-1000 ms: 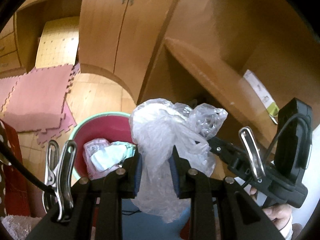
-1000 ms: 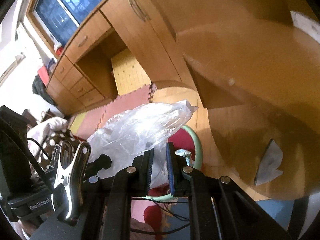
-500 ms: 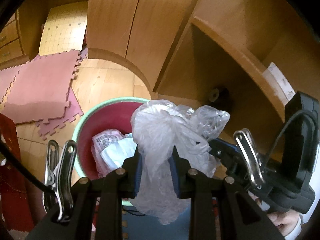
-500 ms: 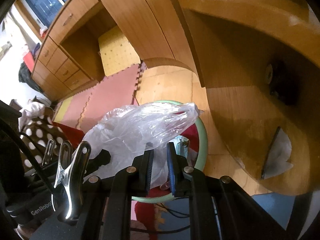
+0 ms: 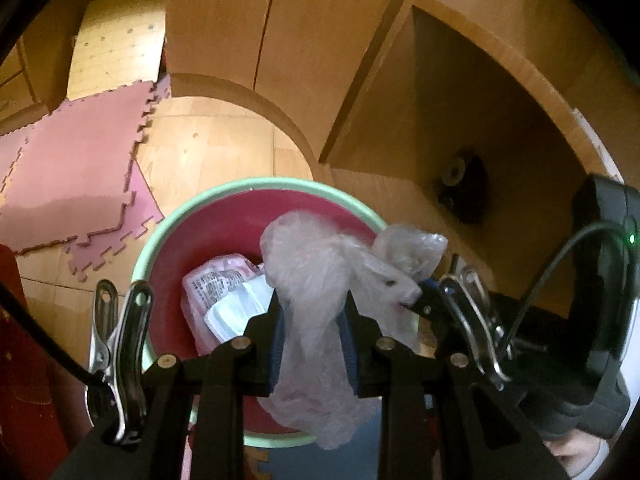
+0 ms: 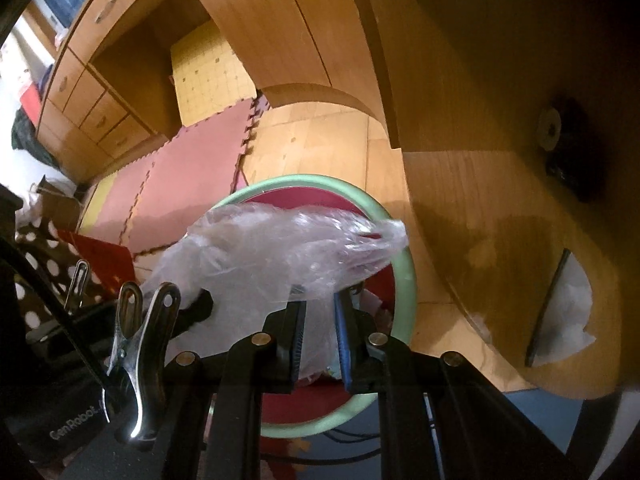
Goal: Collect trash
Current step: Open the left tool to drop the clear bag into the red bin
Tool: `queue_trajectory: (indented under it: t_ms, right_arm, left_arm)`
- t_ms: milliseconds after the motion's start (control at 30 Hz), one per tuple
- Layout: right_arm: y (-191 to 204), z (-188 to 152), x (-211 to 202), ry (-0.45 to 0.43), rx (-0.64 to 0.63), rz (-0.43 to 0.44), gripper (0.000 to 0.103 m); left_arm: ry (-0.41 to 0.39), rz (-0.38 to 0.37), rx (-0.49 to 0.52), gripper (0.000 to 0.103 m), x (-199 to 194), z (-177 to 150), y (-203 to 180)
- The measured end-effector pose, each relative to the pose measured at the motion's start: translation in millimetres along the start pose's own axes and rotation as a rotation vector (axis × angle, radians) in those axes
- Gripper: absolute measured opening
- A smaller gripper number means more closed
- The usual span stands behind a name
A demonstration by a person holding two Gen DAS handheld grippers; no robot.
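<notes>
gripping a crumpled clear plastic bag [image 5: 320, 280] in its narrow jaws, the left gripper [image 5: 314, 328] hangs over a pink bin [image 5: 224, 236] with a green rim, where printed packets [image 5: 216, 284] lie just beyond its fingertips. the right gripper [image 5: 416, 300] pinches the bag's far end.

from the right wrist, the right gripper [image 6: 320, 324] clamps the bag [image 6: 280, 248] over the bin [image 6: 404, 280]; the left gripper [image 6: 200, 304] stands beside it.

The wooden floor [image 5: 216, 148] carries a bin [image 5: 160, 236] with a green rim, standing straight ahead of both pairs of jaws. Pink foam mats [image 5: 76, 168] lie on the floor beyond the bin, to the jaws' left. A desk [image 6: 304, 28] stands on it farther ahead.
</notes>
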State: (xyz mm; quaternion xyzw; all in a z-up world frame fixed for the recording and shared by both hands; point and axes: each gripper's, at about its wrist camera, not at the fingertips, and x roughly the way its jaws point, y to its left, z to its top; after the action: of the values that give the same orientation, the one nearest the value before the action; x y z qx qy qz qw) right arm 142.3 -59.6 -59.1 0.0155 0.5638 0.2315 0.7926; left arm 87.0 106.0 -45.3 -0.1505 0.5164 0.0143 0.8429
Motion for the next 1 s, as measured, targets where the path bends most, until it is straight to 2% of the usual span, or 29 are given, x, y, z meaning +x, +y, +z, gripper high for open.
queue_trajectory:
  t_ms: [133,267,367,567,733,833,900,1000]
  right_arm:
    - [1,5,6,0.012,0.004,-0.002,0.016]
    - [3,6,5,0.008,-0.005,-0.019,0.024]
    - [2,6,5,0.016,-0.003,-0.029,0.024]
    - [-8,4,9,0.052,0.016,-0.121,0.028]
    - [-21,0,24,0.121,0.031,-0.216,0.029]
    - [-24,-3,37,0.178,0.021,-0.252,0.029]
    - [-24,-7,47,0.226,0.013,-0.273,0.029]
    - [-25,-12,59,0.278,0.028,-0.261,0.029]
  left_arm:
    - [0.060,0.037,0.006,0.029,15,-2,6]
    - [0.081,0.061,-0.007,0.043,14,-5,17]
    - [0.094,0.083,-0.003,0.045,11,-3,26]
    - [0.126,0.211,-0.009,0.046,7,5,50]
    - [0.169,0.258,-0.087,0.046,16,12,78]
    - [0.192,0.287,-0.086,0.046,23,15,84]
    - [0.212,0.304,-0.089,0.046,30,15,87]
    - [0.236,0.310,-0.106,0.046,44,13,92]
